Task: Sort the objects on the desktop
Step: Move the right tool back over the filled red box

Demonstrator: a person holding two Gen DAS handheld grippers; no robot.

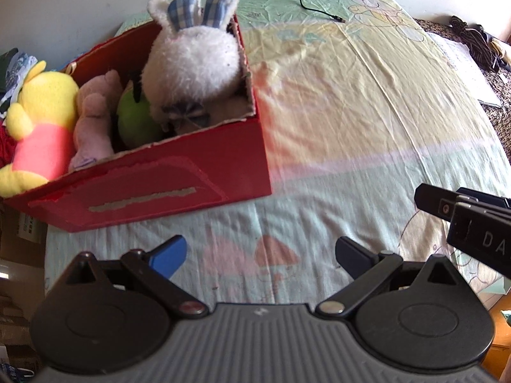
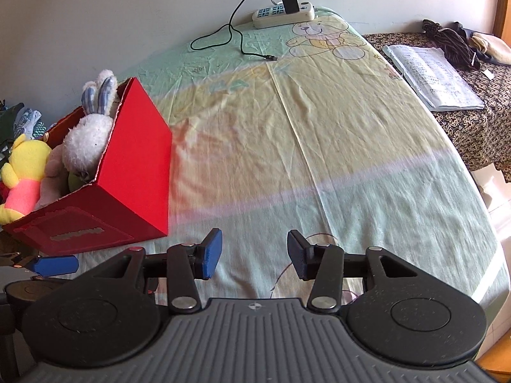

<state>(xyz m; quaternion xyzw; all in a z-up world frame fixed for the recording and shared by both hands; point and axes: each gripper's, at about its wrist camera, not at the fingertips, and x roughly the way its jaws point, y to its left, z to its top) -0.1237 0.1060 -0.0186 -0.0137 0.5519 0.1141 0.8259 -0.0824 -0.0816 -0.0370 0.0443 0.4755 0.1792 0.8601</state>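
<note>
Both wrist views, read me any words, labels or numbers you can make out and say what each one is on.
"DA": white letters on the right gripper's black body, cut off by the left view's edge.
Open book: printed pages, too small to read.
Red box: label torn off, no text.
Sheet: bear cartoons; faint marks unreadable.

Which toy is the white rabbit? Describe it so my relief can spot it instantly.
Find the red box at the left of the bedsheet. The white rabbit fills its far right corner, the only fluffy white toy, with blue checked ears sticking above the rim.
</note>
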